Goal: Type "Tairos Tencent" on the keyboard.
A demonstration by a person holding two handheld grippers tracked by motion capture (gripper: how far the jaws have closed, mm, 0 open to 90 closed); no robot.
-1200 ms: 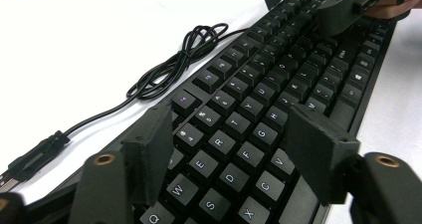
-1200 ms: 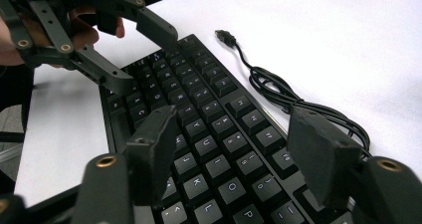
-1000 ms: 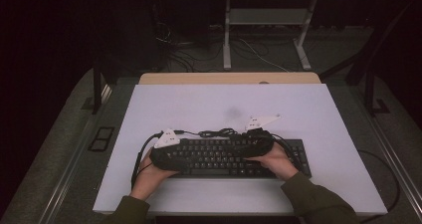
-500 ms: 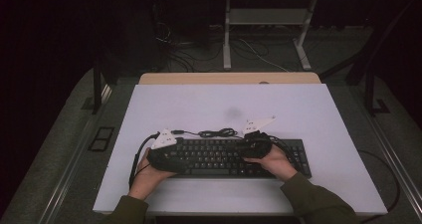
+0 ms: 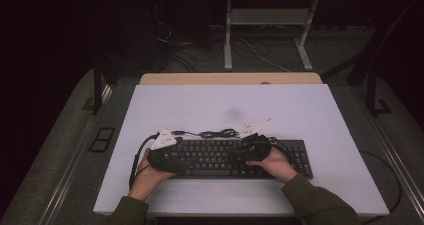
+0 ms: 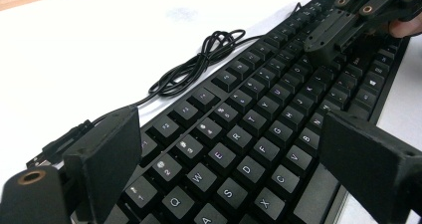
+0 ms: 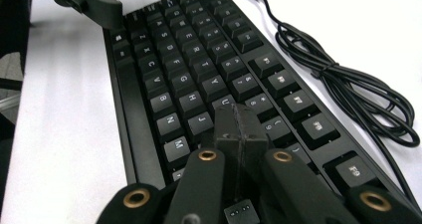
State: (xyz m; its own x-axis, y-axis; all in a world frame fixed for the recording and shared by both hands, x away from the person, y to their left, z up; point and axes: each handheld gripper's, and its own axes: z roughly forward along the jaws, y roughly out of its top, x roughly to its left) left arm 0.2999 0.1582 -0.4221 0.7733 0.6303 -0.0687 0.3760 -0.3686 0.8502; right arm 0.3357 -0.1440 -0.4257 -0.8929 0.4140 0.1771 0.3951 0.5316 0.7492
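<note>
A black keyboard (image 5: 220,157) lies on the white table (image 5: 300,110) near its front edge. My left gripper (image 5: 181,157) hovers over its left end. In the left gripper view its jaws (image 6: 230,119) stand wide apart above the letter keys (image 6: 249,129) and have just been opening, pressing on nothing. My right gripper (image 5: 245,152) is over the keyboard's middle. In the right gripper view its jaws (image 7: 239,117) have just closed and meet pad to pad just above the keys (image 7: 199,69), with nothing between them.
The keyboard's black cable (image 5: 217,133) lies coiled on the table just behind the keys (image 7: 348,89). Each gripper shows in the other's view: the right gripper (image 6: 318,40) and the left gripper (image 7: 94,2). A wooden strip (image 5: 230,78) edges the table's far side.
Both hands keep their places at the keyboard. Jaw movement is too small to make out in the high view.
</note>
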